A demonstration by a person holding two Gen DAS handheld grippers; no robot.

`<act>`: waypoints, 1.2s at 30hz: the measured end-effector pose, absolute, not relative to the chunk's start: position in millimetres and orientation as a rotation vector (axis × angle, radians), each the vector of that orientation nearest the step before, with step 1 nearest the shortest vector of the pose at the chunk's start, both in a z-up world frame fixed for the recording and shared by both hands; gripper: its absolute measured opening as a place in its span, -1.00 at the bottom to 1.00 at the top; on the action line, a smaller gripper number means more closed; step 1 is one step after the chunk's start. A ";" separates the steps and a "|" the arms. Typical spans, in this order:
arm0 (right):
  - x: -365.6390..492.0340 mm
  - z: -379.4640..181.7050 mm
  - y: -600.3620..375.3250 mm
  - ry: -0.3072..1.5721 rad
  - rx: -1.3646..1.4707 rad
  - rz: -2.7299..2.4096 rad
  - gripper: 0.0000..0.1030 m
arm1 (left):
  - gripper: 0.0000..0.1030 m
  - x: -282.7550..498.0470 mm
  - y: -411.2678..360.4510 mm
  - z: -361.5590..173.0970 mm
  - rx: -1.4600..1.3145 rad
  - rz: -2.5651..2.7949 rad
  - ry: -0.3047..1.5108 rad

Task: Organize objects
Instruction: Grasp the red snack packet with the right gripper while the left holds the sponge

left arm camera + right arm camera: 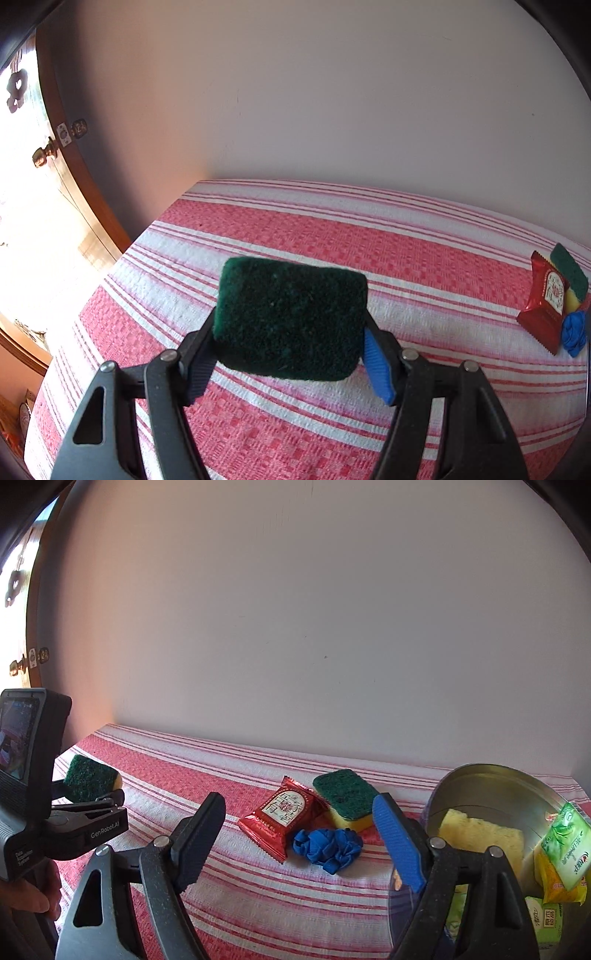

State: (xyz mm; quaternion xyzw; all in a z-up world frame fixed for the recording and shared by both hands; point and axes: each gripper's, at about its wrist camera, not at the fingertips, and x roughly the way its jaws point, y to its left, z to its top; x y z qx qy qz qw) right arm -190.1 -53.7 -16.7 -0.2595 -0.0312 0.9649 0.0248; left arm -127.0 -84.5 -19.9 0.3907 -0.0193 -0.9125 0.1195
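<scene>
Left tongs [291, 343] clamped on sponge [290, 317]; right tongs [299, 834] gaped empty. Best carried level toward tin [491, 790], released inside.

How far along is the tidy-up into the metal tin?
Done: a yellow sponge and green snack packets already sit in the metal tin. In hand: the left gripper clamps a green-topped sponge; the right gripper is open and empty. Left on the striped cloth: red packet, second scrub sponge, blue scrunchie.
</scene>
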 end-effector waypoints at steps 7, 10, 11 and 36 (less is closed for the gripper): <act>-256.6 -47.5 -66.2 -0.026 -1.159 2.765 0.38 | 0.34 -127.7 -96.4 -26.9 1.183 -2.625 0.008; -271.9 -51.6 -71.0 -0.046 -1.184 2.713 0.36 | 0.34 -130.5 -97.2 -31.2 1.207 -2.609 0.033; -278.0 -55.1 -72.7 -0.060 -1.213 2.687 0.36 | 0.34 -130.7 -97.6 -32.1 1.213 -2.608 0.041; -262.6 -44.7 -82.4 -0.091 -1.064 2.717 -0.11 | 0.34 -133.2 -97.8 -35.0 1.234 -2.603 0.049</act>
